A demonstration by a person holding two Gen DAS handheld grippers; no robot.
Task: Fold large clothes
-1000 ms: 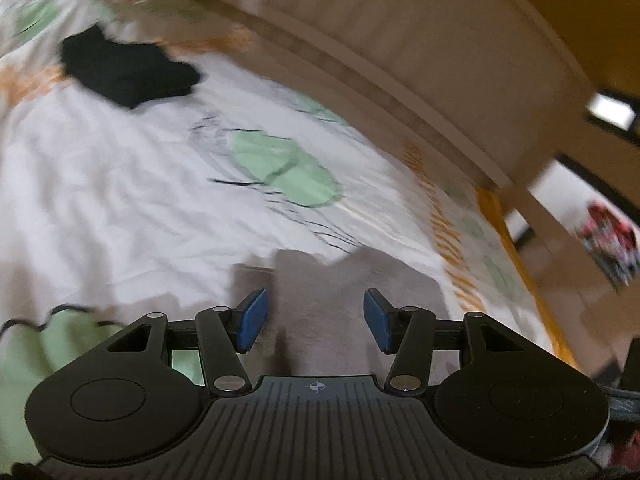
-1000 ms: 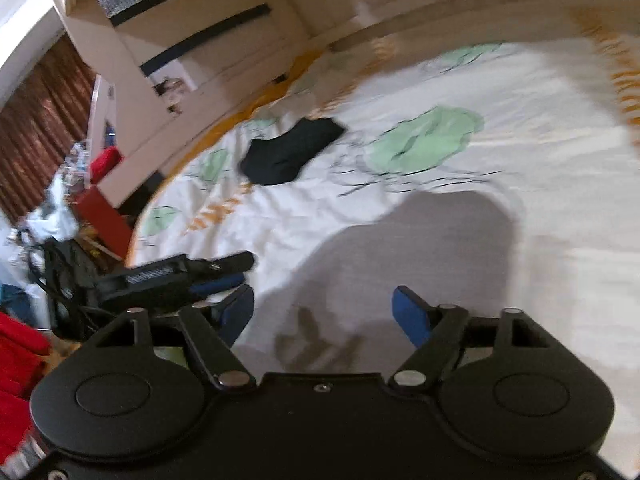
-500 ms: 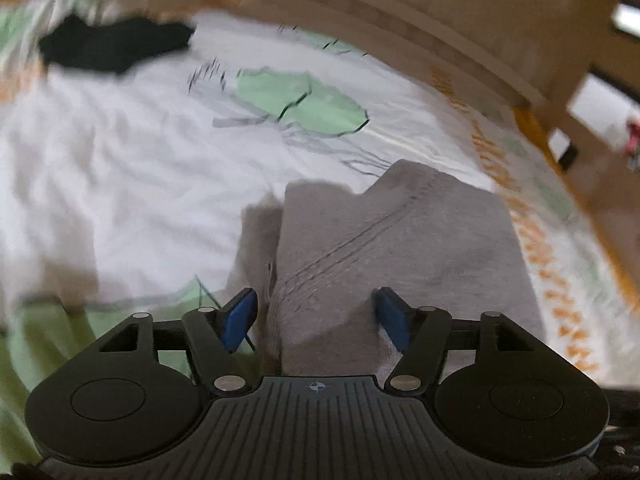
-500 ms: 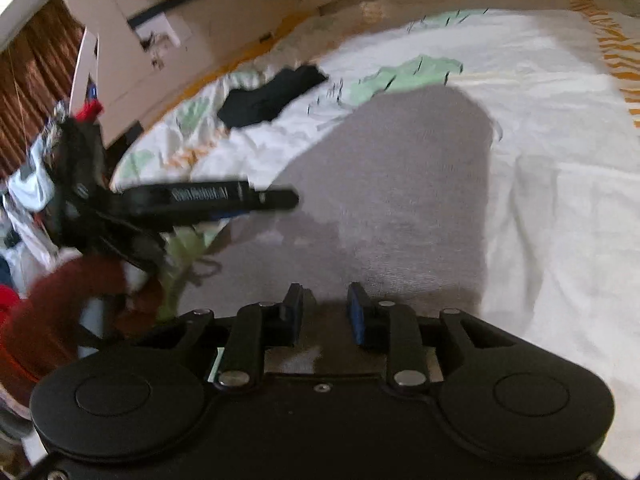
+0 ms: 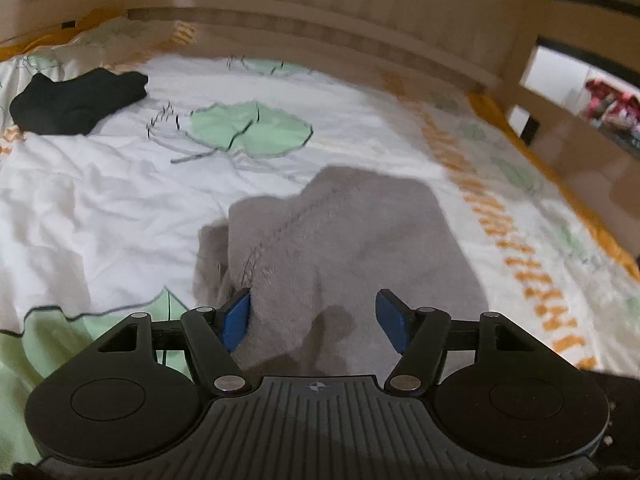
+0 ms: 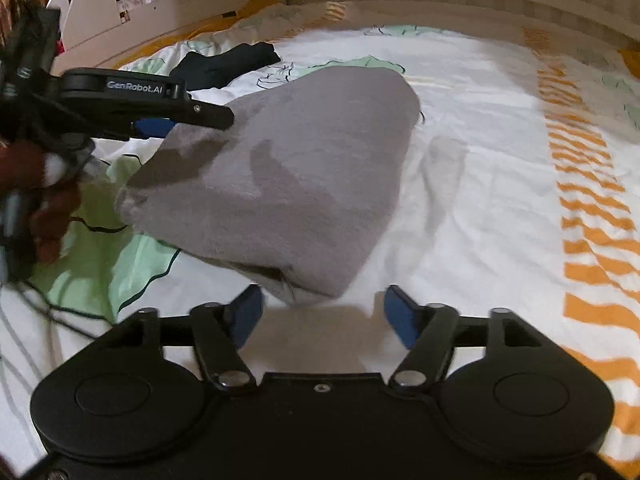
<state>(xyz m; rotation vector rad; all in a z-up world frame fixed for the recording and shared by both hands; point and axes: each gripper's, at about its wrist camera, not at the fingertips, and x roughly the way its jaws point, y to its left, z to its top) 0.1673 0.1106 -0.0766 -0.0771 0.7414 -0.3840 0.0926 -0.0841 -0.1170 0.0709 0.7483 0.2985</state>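
Observation:
A grey garment (image 5: 352,240) lies folded in a thick pile on the white quilt with green leaves (image 5: 100,208). My left gripper (image 5: 316,320) is open above the pile's near edge, with grey cloth lying between its blue pads (image 5: 236,316) and not pinched. In the right wrist view the grey garment (image 6: 288,168) sits just ahead. My right gripper (image 6: 324,314) has its jaws opening, and the garment's near corner lies just beyond them, unpressed. The left gripper (image 6: 160,120) reaches over the pile's far left edge, held by a hand (image 6: 52,200).
A crumpled black garment (image 5: 80,100) lies at the far left of the bed, also visible as the black garment (image 6: 228,64). A slatted wooden bed frame (image 5: 360,12) curves round the far side. An orange patterned border (image 6: 592,216) runs along the quilt's right side.
My right gripper, shut on the grey cloth's near edge half a second ago, has let go and spread its jaws. The grey garment has settled onto the quilt. My left gripper's jaws stand wider than at first.

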